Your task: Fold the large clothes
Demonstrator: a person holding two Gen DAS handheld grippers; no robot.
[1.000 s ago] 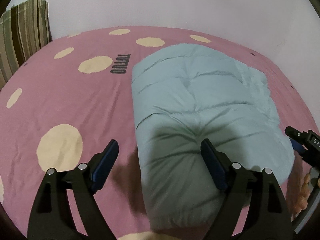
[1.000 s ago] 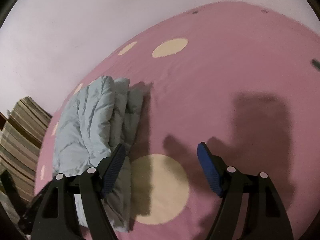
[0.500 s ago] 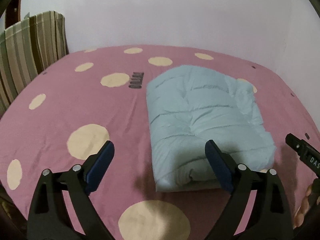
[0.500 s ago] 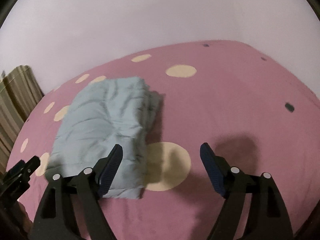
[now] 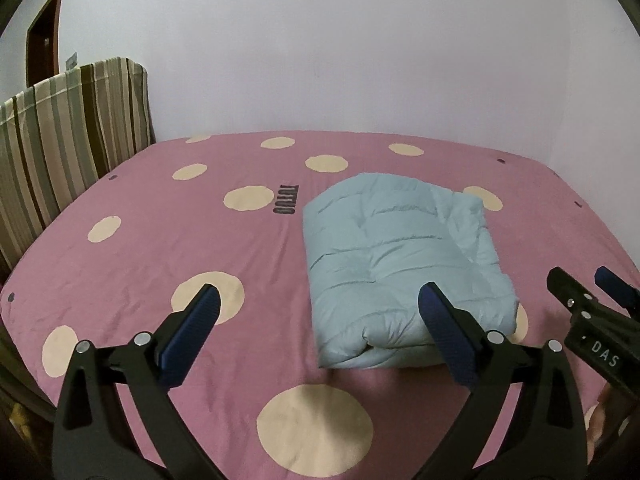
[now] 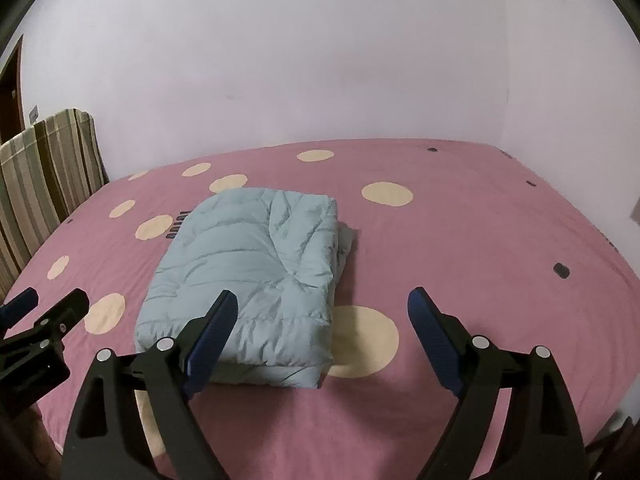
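My left gripper [image 5: 318, 316] is spread wide and holds nothing; its blue pads [image 5: 191, 334] are clear of all fabric. My right gripper [image 6: 322, 318] is likewise spread wide and empty.

The light blue padded garment [image 5: 400, 264] lies folded into a compact rectangular bundle on the pink bedsheet [image 5: 160, 248]. The bundle sits in the central part of the bed, resting flat. In the left wrist view, its rounded folded edge faces me, and it lies ahead of and to the right of my left gripper's centreline. In the right wrist view, the same bundle lies ahead of and to the left, partly behind my right gripper's left finger.

The bedsheet carries cream dots [image 5: 316, 426] and a dark printed word [image 5: 286, 200] just beside the garment's far left corner. A striped cushion [image 5: 60, 140] stands upright at the left edge of the bed, against the pale wall [image 5: 320, 60].
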